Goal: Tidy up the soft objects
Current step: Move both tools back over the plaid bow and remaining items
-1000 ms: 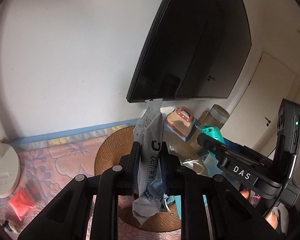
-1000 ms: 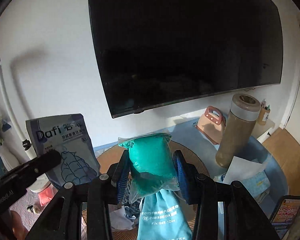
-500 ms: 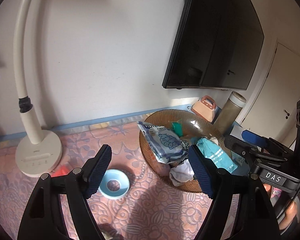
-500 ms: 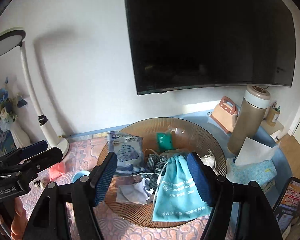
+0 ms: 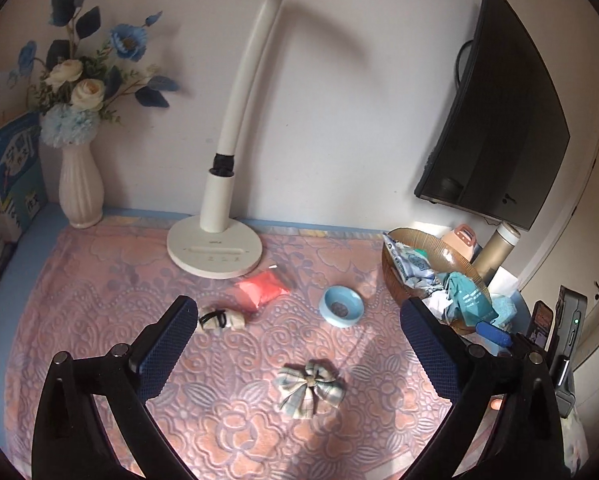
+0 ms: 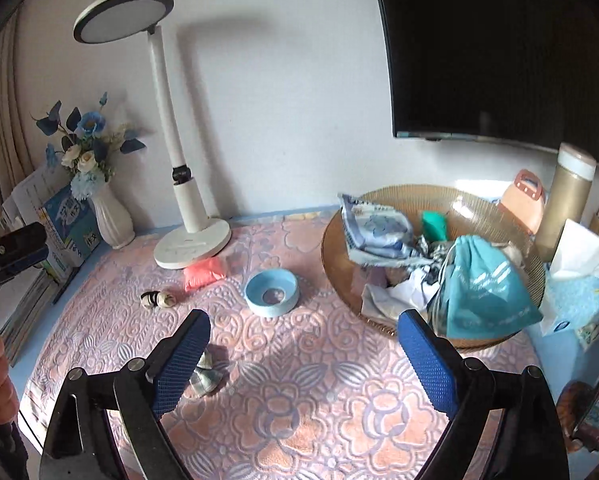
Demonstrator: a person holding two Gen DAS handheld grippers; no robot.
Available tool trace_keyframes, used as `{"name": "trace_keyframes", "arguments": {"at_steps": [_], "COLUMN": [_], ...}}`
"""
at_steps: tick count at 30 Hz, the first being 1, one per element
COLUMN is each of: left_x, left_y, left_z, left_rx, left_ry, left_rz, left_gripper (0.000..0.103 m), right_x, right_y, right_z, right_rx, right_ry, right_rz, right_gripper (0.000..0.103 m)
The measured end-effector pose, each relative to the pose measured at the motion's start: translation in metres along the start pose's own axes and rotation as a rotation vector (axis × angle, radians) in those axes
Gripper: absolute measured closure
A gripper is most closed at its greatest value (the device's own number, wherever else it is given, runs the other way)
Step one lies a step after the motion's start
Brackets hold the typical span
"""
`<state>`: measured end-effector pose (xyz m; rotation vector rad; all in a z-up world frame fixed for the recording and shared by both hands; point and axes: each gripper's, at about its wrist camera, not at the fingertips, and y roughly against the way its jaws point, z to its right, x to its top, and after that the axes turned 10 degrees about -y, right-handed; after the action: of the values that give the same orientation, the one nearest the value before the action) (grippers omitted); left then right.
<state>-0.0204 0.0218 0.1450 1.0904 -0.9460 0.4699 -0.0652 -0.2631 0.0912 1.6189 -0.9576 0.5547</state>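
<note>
My left gripper [image 5: 299, 344] hangs over the pink cloth with its jaws opening and nothing between them. A plaid fabric bow [image 5: 309, 388] lies just below it. A small beige roll with a black band [image 5: 219, 320] rests by its left finger, and a red pouch [image 5: 262, 290] lies beyond. My right gripper [image 6: 305, 360] also has its jaws opening, empty; the bow [image 6: 205, 376] peeks from behind its left finger. The brown basket [image 6: 399, 191] at right holds a blue-white packet [image 6: 379, 232], a green pouch [image 6: 435, 226] and a teal drawstring bag [image 6: 479, 292].
A blue round dish [image 6: 271, 288] sits between the basket and the red pouch. At the back stand a white desk lamp [image 5: 215, 252] and a flower vase [image 5: 81, 192]. A tissue box [image 6: 575, 292], a bottle [image 6: 567, 200] and a wall screen [image 5: 495, 128] crowd the right side.
Both grippers let go over the basket, the left of the blue-white packet and the right of the green pouch. Both then opened wide and swung left, over the pink cloth.
</note>
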Motion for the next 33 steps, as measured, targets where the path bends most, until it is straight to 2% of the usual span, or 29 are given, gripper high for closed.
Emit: {"name": "trace_keyframes", "arguments": {"at_steps": [2,6,8,10,11,12,14,17,27,29,31,33], "left_x": [-0.020,-0.071,-0.095,-0.118,-0.118,-0.116,-0.116,-0.118,-0.118,-0.119,-0.122,-0.122], "left_y": [-0.009,-0.045,-0.062,-0.076,-0.082,-0.081,-0.074,-0.075,-0.080,-0.083,-0.091,-0.086], "left_z": [-0.015,-0.042,-0.053,-0.063,-0.066,-0.067,-0.066,-0.063,-0.051,-0.051,-0.052,-0.054], "left_rx": [0.028,0.165,0.202,0.249,0.252,0.232,0.251,0.261,0.309,0.317,0.336,0.314], "left_ry": [0.028,0.033,0.050,0.084,0.114,0.118,0.117,0.107,0.025,0.017,0.021,0.036], "left_rz": [-0.039,-0.155,-0.191,-0.230,-0.290,-0.279,-0.232,-0.240,-0.269,-0.299,-0.385,-0.416], "left_gripper": [0.002,0.002,0.004,0.006,0.005,0.005,0.005,0.005,0.005,0.005,0.005,0.005], "right_x": [-0.017,-0.052,-0.054,-0.053,-0.054,-0.054,-0.054,-0.054,-0.061,-0.065,-0.068,-0.070], "right_y": [-0.021,-0.057,-0.068,-0.066,-0.068,-0.070,-0.071,-0.070,-0.074,-0.077,-0.080,-0.082], "right_z": [0.006,0.026,0.034,0.041,0.045,0.049,0.056,0.057,0.030,0.020,0.011,0.008], "right_rx": [0.001,0.007,0.029,0.063,0.070,0.077,0.096,0.104,-0.020,-0.057,-0.078,-0.076], "right_ry": [-0.018,-0.067,-0.112,-0.135,-0.150,-0.172,-0.206,-0.214,-0.075,-0.022,0.033,0.064], "right_rz": [-0.060,-0.147,-0.218,-0.210,-0.222,-0.241,-0.245,-0.241,-0.243,-0.253,-0.273,-0.295], "right_gripper": [0.009,0.009,0.009,0.009,0.009,0.009,0.009,0.008,0.008,0.007,0.006,0.004]}}
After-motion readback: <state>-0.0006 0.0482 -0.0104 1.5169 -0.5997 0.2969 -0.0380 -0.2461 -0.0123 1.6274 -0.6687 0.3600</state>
